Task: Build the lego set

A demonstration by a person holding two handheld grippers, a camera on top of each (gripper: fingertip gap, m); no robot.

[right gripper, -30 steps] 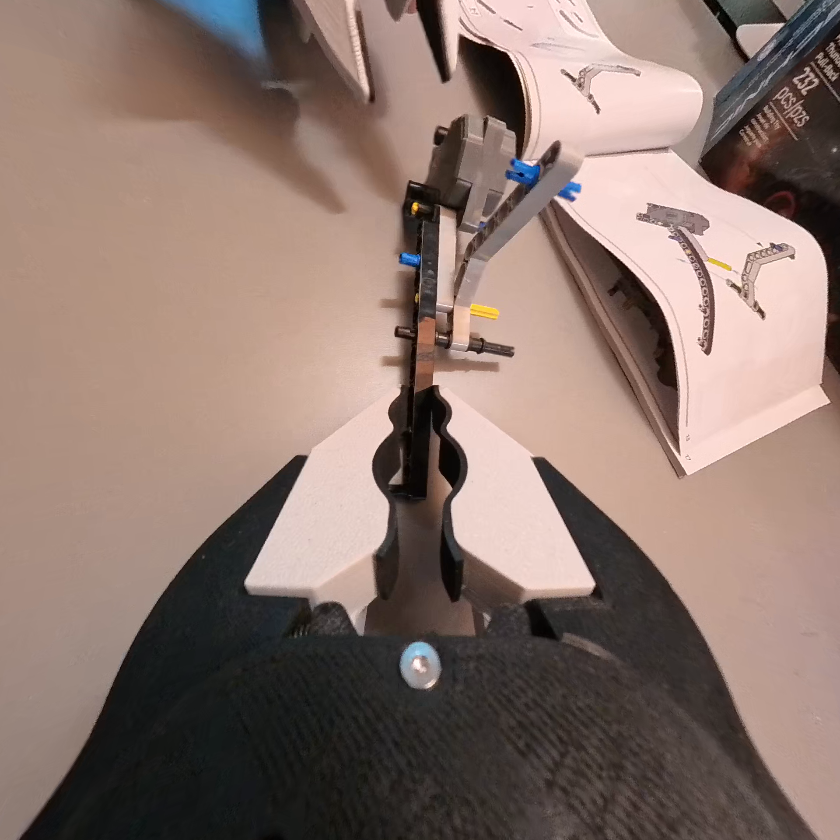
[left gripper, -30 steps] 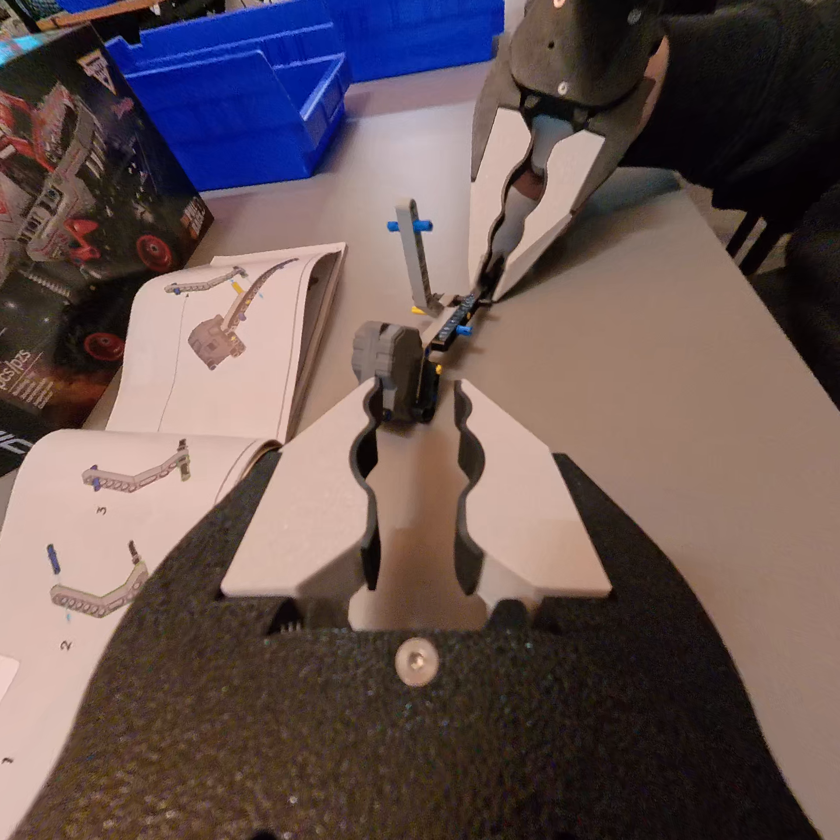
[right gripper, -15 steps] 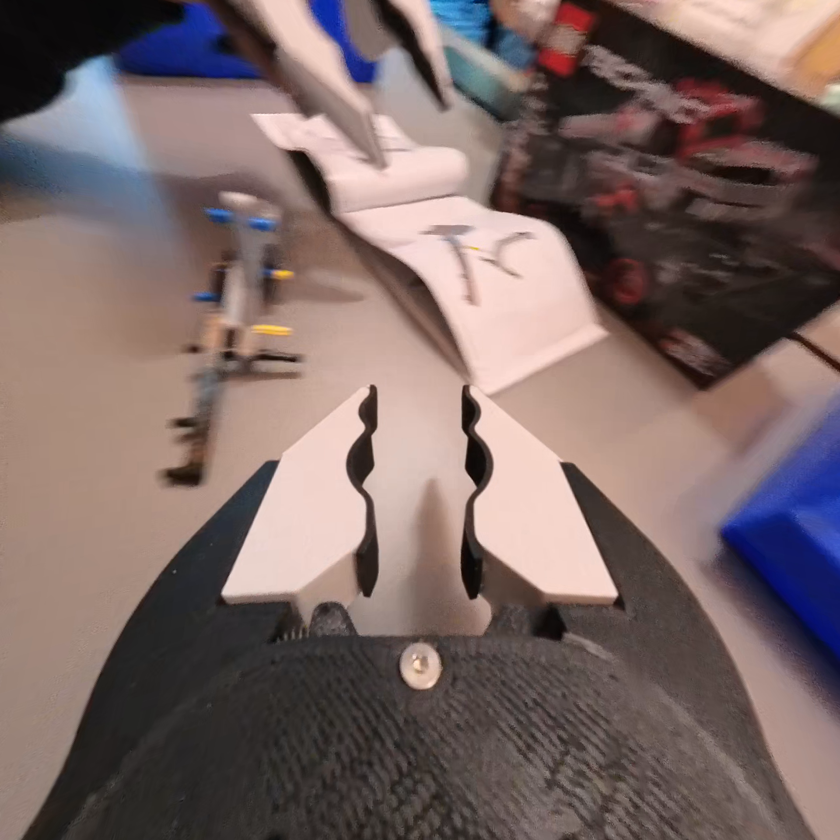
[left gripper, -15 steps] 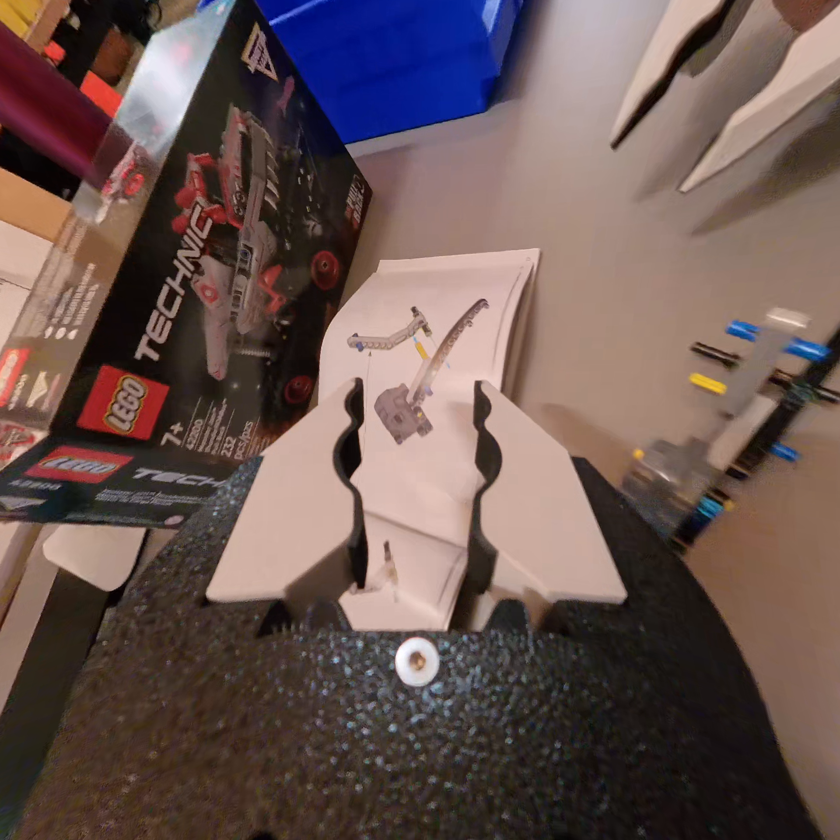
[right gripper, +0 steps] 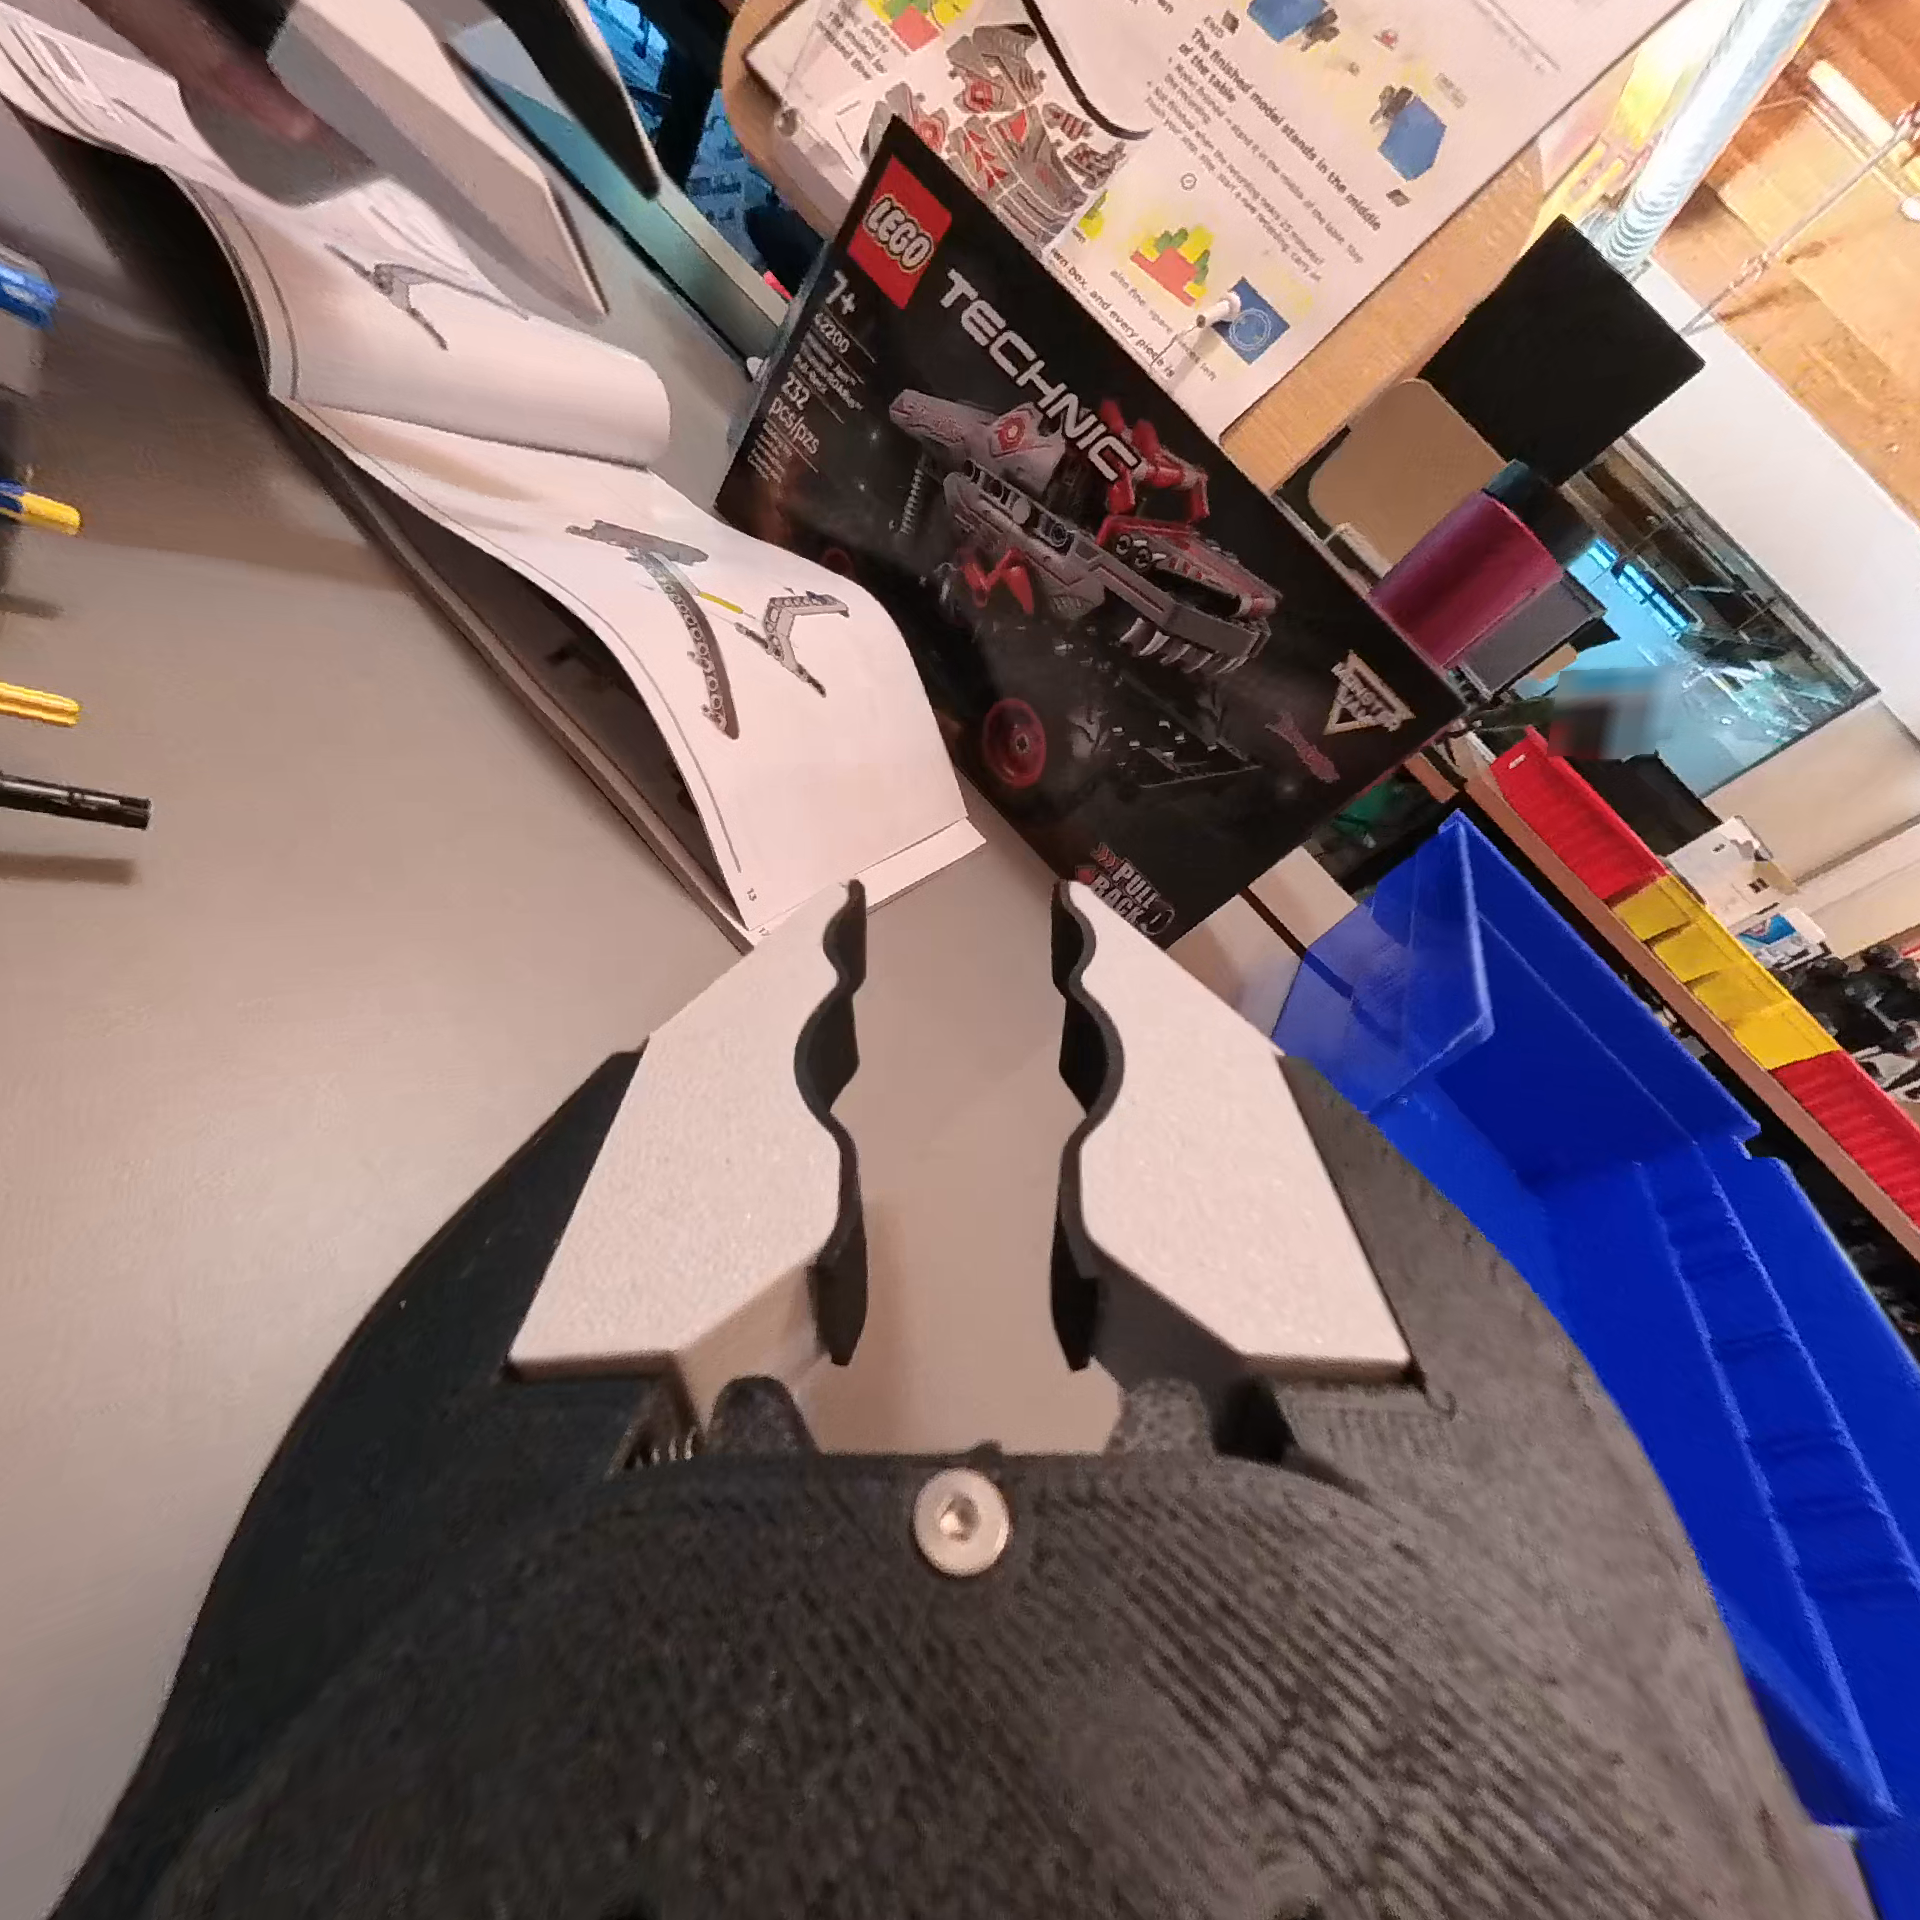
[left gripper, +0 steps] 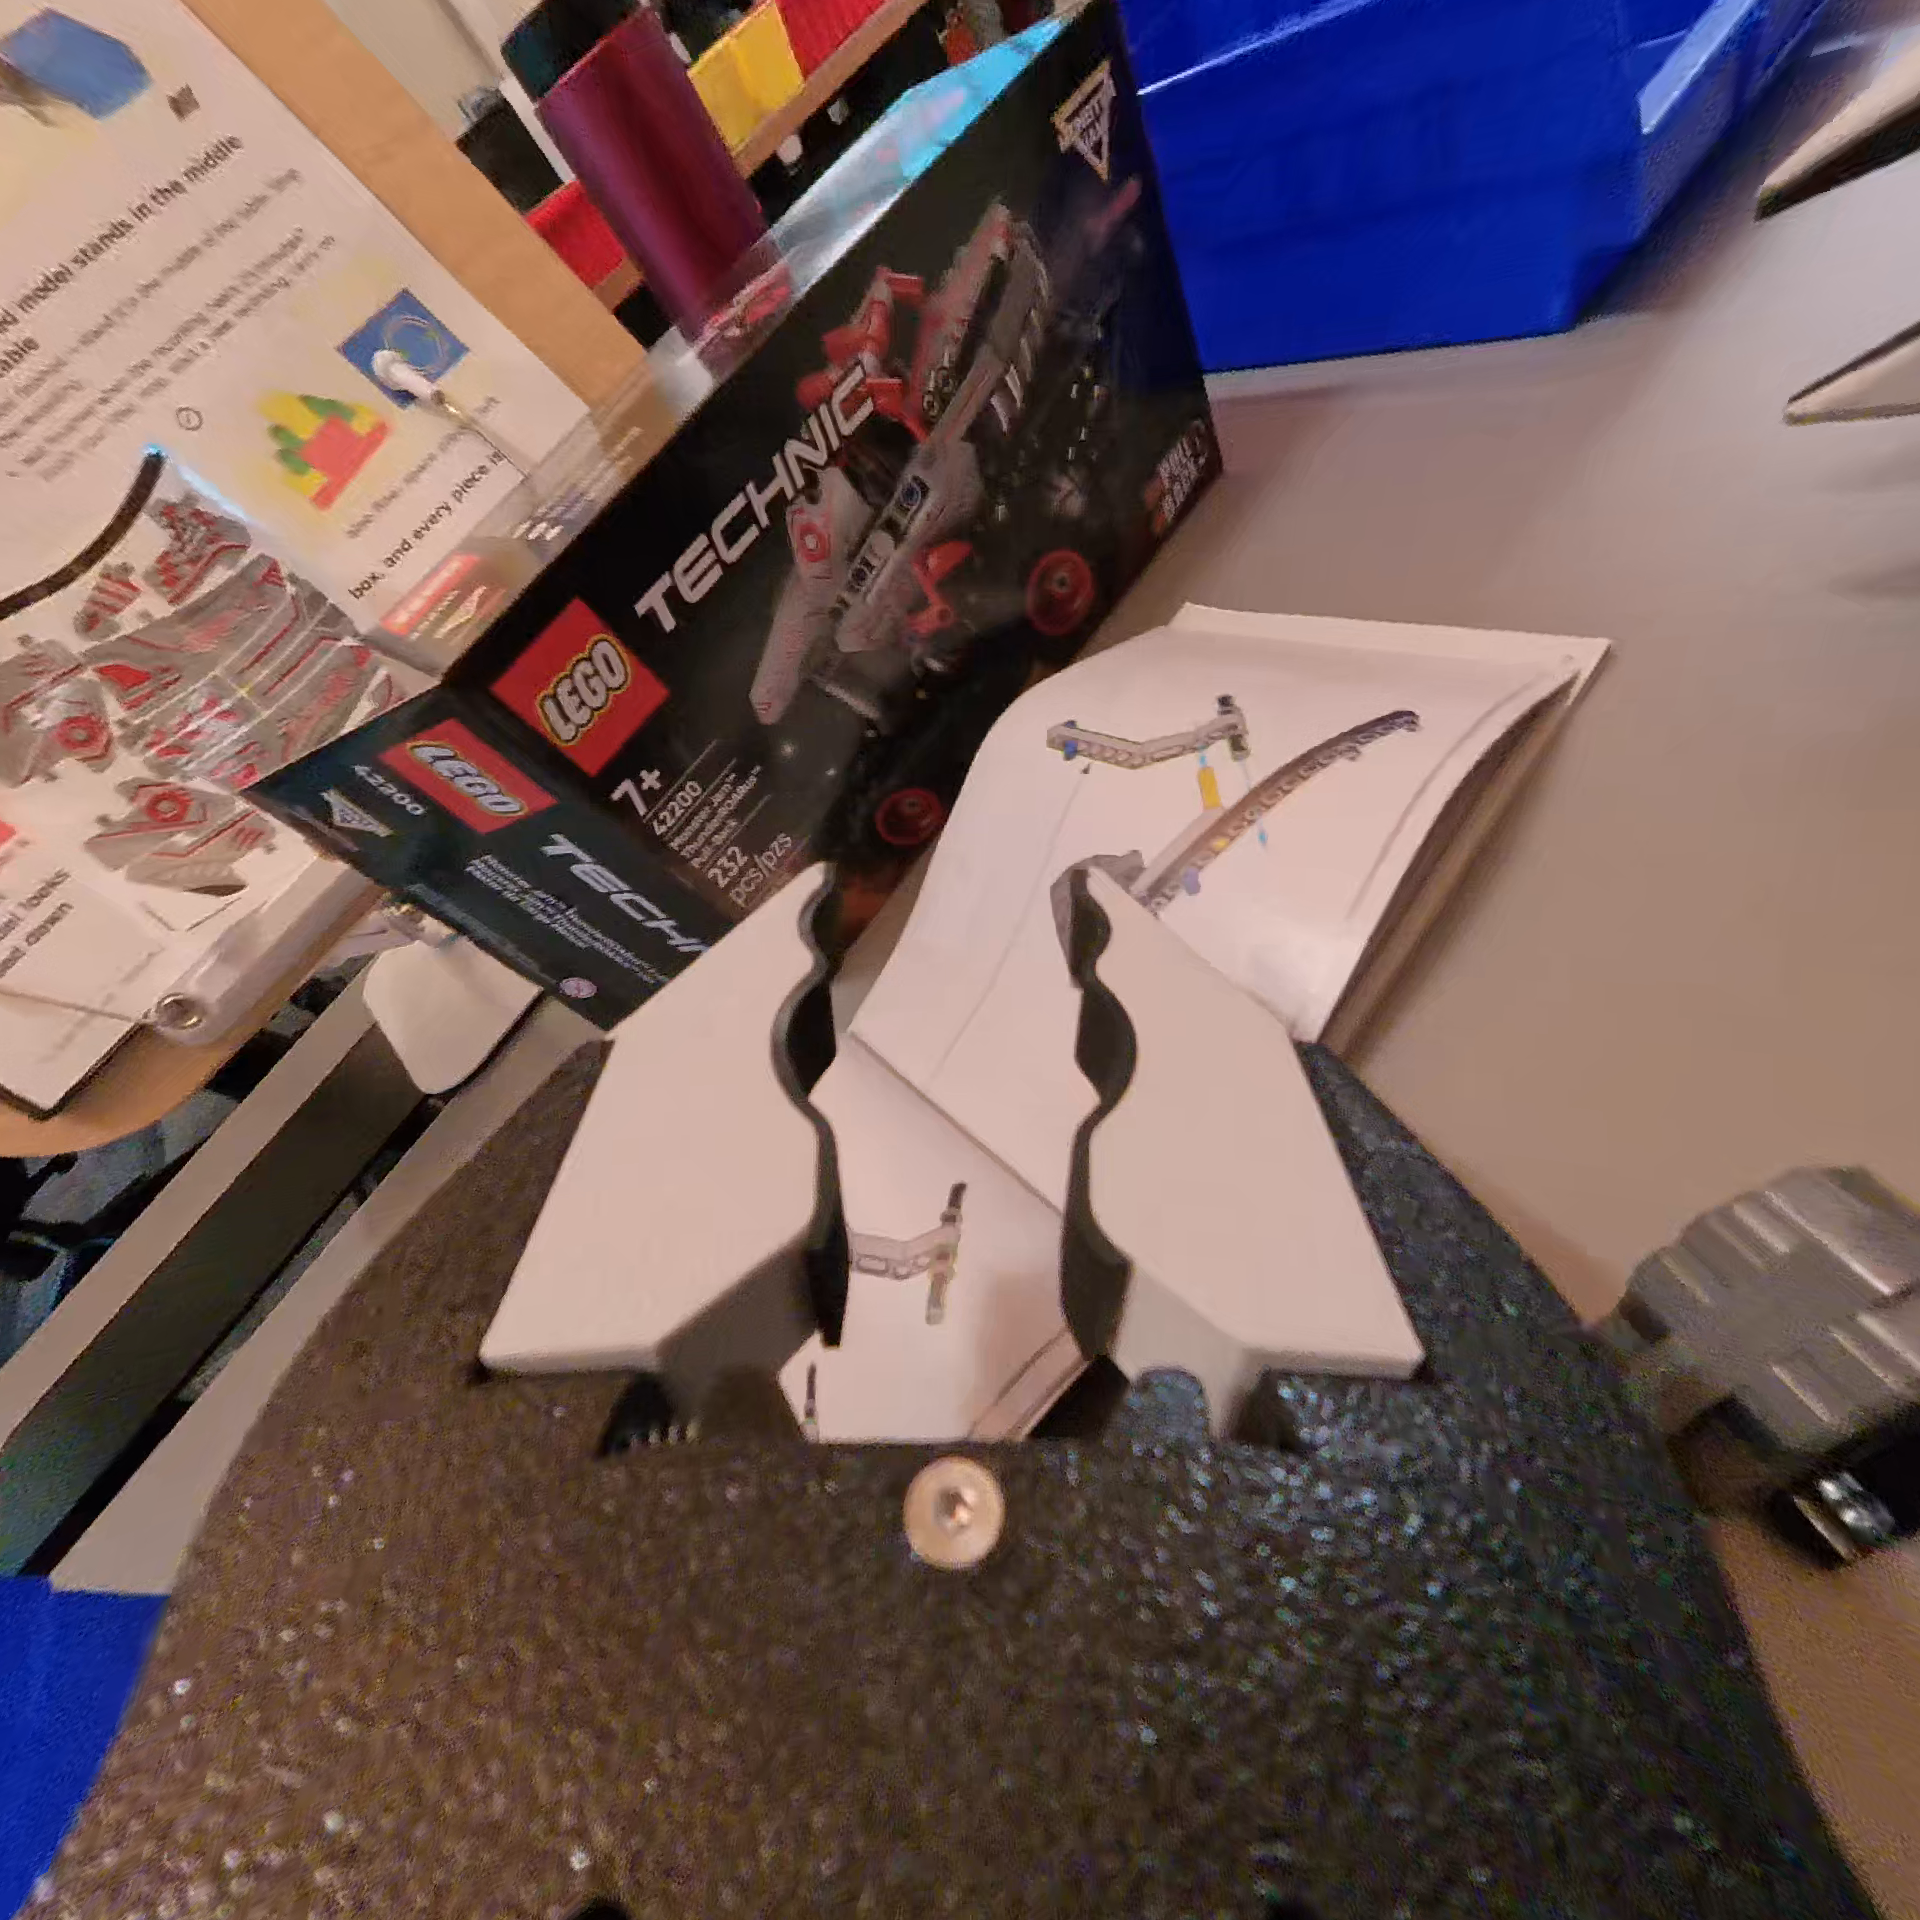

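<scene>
**Technician A:** Report the state of the left gripper (left gripper: 951, 914).

**Technician B:** Its jaws stand apart with nothing between them. It hangs over the open instruction booklet (left gripper: 1351, 790), and the printed pages show through the gap between the fingers.

**Technician A:** And the right gripper (right gripper: 956, 904)?

**Technician B:** Jaws apart as well, nothing held. Bare grey table (right gripper: 312, 1039) shows between the fingers, just beyond the near corner of the booklet (right gripper: 790, 727).

**Technician A:** Locate the task item.

**Technician B:** The partly built lego assembly (left gripper: 1808, 1320) rests on the table, free of both tools. In the left wrist view only its ribbed grey block shows, at the lower right edge beside the gripper body. In the right wrist view only the assembly's pins show: yellow pin tips (right gripper: 36, 707) and a black axle (right gripper: 78, 802) project in from the left edge. The rest is out of frame.

**Technician A:** Surrounding items?

**Technician B:** The dark lego set box (left gripper: 831, 582) stands upright just behind the booklet. Blue storage bins (left gripper: 1455, 177) sit behind the box; in the right wrist view one blue bin (right gripper: 1662, 1299) lies close to the right of the gripper. A printed instruction sheet (left gripper: 208, 312) hangs on a board behind the table edge. The tips of the right gripper's fingers (left gripper: 1849, 145) enter the upper right of the left wrist view.
</scene>
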